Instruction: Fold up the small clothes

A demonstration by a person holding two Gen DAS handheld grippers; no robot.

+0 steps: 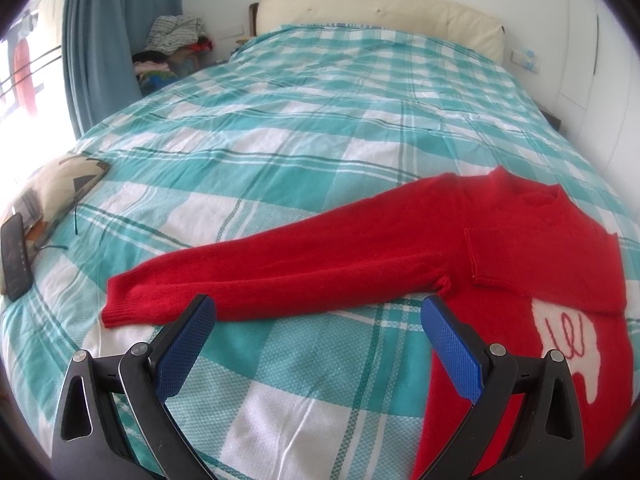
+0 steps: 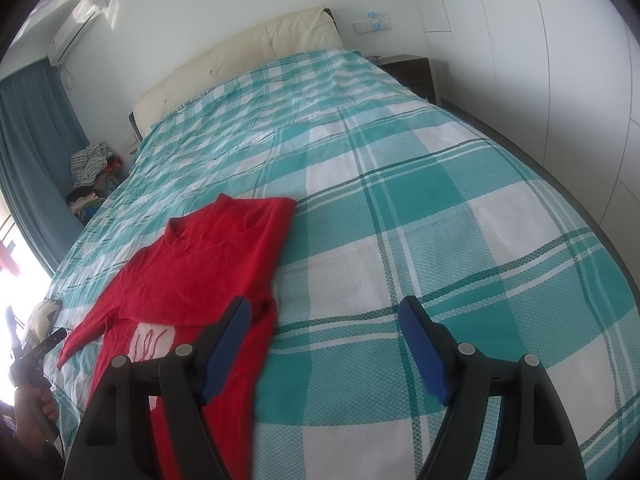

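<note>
A small red sweater (image 1: pixel 520 248) with a white patch lies flat on the teal plaid bed cover (image 1: pixel 300 128). One sleeve is folded across its chest; the other sleeve (image 1: pixel 260 272) stretches out to the left. My left gripper (image 1: pixel 318 312) is open and empty, just in front of that stretched sleeve, above the cover. In the right wrist view the sweater (image 2: pixel 208 260) lies to the left. My right gripper (image 2: pixel 324 316) is open and empty, over the cover beside the sweater's right edge. The left gripper (image 2: pixel 36 356) shows at the far left, held in a hand.
A patterned cushion (image 1: pixel 60 184) and a black phone (image 1: pixel 16 260) lie at the bed's left edge. A cream headboard (image 1: pixel 380 12) stands at the far end. A pile of clothes (image 1: pixel 172 48) sits by the curtain. A dark nightstand (image 2: pixel 412 72) and white wardrobes (image 2: pixel 560 80) are on the right.
</note>
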